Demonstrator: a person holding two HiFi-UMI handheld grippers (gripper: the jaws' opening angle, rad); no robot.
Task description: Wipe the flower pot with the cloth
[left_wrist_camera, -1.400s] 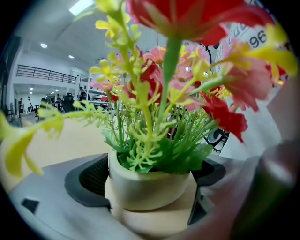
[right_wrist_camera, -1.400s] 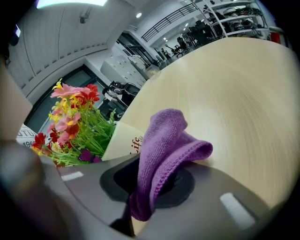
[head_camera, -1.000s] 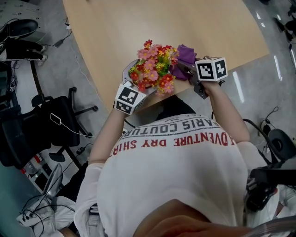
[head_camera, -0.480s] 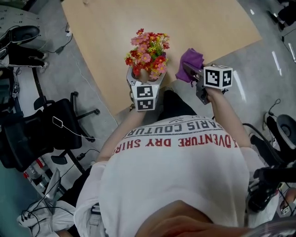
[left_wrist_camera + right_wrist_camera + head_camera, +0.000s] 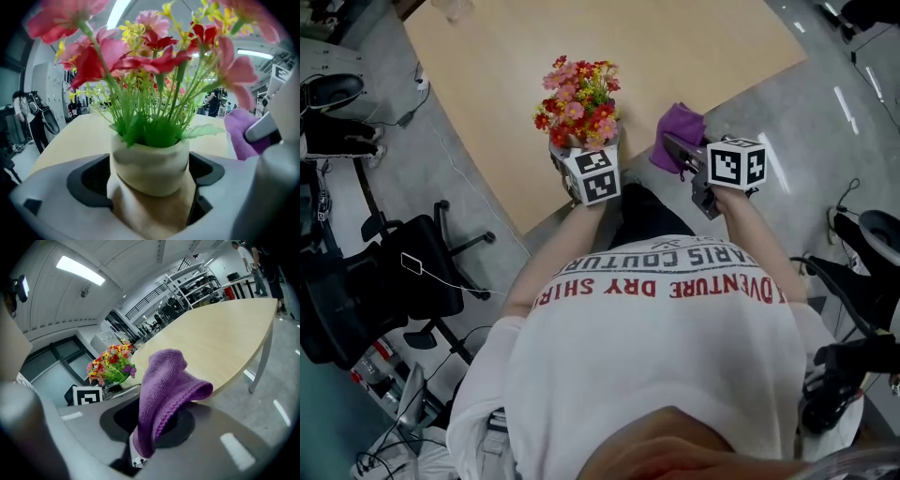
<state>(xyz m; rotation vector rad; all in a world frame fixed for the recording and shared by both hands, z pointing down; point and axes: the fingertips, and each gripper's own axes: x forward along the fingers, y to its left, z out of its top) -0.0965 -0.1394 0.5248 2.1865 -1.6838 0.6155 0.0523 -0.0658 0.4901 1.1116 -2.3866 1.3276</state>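
Flower pot [image 5: 150, 164] clamped between the jaws of the left tool [image 5: 578, 159], at the near edge of the surface [image 5: 703, 47]; purple cloth [image 5: 164, 385] pinched in the right tool [image 5: 682, 153], just beside but apart (no contact yet). Step in hand, probably: bringing the two together. Next: cloth pressed against pot wall, below the flowers [image 5: 577, 94].

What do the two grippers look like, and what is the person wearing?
The left gripper and right gripper each have a smooth light grey body with dark hollows by the jaws. Each carries a white cube printed with black square markers: the left cube and the right cube. The person wears a white short-sleeved T-shirt with red and dark lettering.
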